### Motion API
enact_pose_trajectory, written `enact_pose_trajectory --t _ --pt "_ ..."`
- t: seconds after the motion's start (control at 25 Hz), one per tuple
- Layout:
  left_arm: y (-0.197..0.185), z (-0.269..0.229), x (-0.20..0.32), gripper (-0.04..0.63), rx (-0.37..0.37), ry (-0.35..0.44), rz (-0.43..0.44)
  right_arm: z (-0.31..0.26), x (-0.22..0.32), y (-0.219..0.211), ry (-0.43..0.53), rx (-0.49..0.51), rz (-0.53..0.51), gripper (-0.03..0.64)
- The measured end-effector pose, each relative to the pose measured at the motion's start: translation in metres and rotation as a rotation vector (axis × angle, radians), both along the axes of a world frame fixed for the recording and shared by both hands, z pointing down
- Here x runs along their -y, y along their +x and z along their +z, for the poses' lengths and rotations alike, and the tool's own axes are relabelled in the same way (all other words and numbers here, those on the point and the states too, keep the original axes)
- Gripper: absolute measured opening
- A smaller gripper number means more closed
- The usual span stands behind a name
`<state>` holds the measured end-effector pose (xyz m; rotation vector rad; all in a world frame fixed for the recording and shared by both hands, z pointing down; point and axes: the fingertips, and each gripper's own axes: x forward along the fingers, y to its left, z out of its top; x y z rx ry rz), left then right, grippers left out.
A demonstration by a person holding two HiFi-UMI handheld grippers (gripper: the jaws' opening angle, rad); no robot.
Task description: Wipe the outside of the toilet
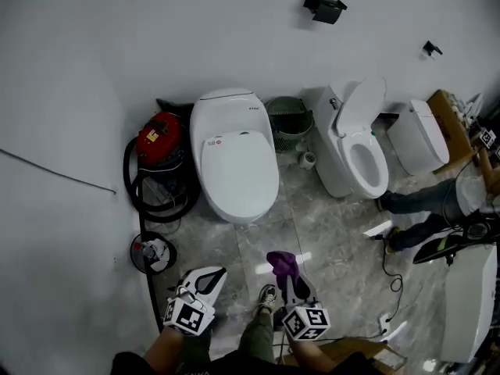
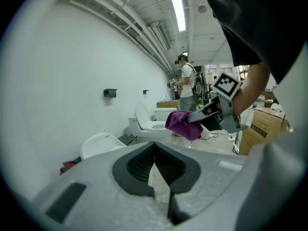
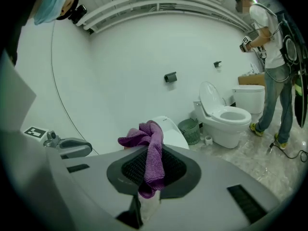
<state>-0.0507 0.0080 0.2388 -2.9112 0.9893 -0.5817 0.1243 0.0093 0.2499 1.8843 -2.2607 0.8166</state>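
A white toilet with its lid closed (image 1: 234, 158) stands against the wall ahead of me; it also shows in the left gripper view (image 2: 98, 144) and the right gripper view (image 3: 172, 133). My right gripper (image 1: 291, 281) is shut on a purple cloth (image 1: 282, 262), which drapes over its jaws (image 3: 153, 153). Beside it, my left gripper (image 1: 206, 280) is shut with nothing in it (image 2: 155, 150). Both grippers hang above the floor, well short of the toilet. From the left gripper view the right gripper and its cloth (image 2: 184, 124) show in mid-air.
A red vacuum with black hose (image 1: 160, 141) stands left of the toilet, a green basket (image 1: 290, 120) to its right. Further right are a toilet with raised lid (image 1: 355, 151) and another (image 1: 420, 135). A person (image 3: 274, 66) stands at the right; cardboard boxes (image 2: 264, 124) lie near.
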Motion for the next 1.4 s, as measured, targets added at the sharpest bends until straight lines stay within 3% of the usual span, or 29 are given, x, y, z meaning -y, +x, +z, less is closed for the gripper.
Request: enact_pose_trajectory --t 0.28,0.68,1.04,1.16,1.4 --pt "-0.029 -0.092 0.005 0.006 -0.020 0.056 -0.042 -0.079 0.001 -0.019 0.100 0.013 0.036 0.043" --pt "-0.080 -0.167 -0.022 0.006 -0.077 0.093 -0.101 -0.150 -0.015 -0.046 0.205 -0.006 0.033 0.043" --pt "-0.110 -0.190 -0.034 0.006 -0.051 0.177 -0.066 -0.177 -0.042 -0.058 0.249 -0.048 0.034 0.043" --pt "-0.109 -0.199 -0.038 0.006 -0.091 0.172 -0.064 -0.184 -0.049 -0.059 0.265 -0.056 0.030 0.043" --pt "-0.104 -0.199 -0.042 0.006 -0.068 0.151 -0.061 -0.190 -0.059 -0.063 0.275 -0.065 0.017 0.043"
